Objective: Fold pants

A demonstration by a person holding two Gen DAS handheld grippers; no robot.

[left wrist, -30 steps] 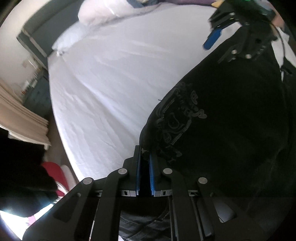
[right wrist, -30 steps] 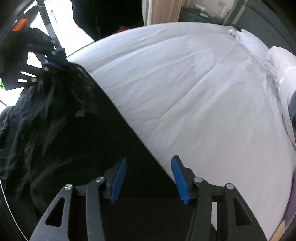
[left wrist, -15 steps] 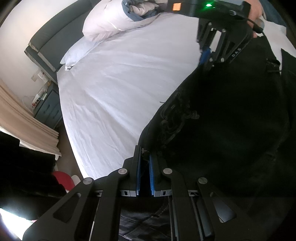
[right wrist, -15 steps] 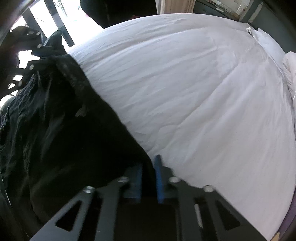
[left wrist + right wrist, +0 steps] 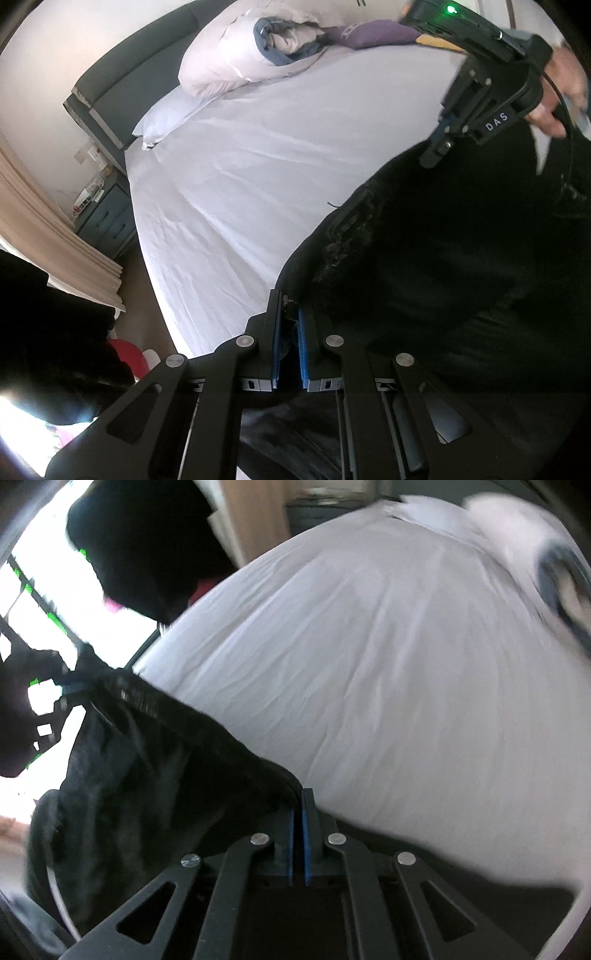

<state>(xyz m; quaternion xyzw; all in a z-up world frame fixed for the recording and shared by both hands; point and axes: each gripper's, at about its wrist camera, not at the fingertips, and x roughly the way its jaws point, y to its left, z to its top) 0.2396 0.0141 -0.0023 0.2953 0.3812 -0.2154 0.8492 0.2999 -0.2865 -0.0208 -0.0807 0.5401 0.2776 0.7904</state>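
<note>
The black pants [image 5: 443, 266] hang stretched between my two grippers above the white bed sheet [image 5: 258, 166]. My left gripper [image 5: 290, 306] is shut on one corner of the pants' top edge. My right gripper [image 5: 298, 801] is shut on the other corner; the pants [image 5: 155, 760] run off to the left from it. The right gripper also shows in the left wrist view [image 5: 439, 140], with a hand on its handle. The left gripper shows at the left edge of the right wrist view [image 5: 70, 688].
A rolled duvet and pillow [image 5: 243, 62] lie at the head of the bed by a dark headboard [image 5: 122, 85]. A purple cloth [image 5: 373, 37] lies near them. A nightstand [image 5: 107, 218] and beige curtain [image 5: 44, 229] stand beside the bed.
My right gripper has closed on the pants' edge and lifted it. Both grippers have risen and tilted, pulling the pants up off the bed.
</note>
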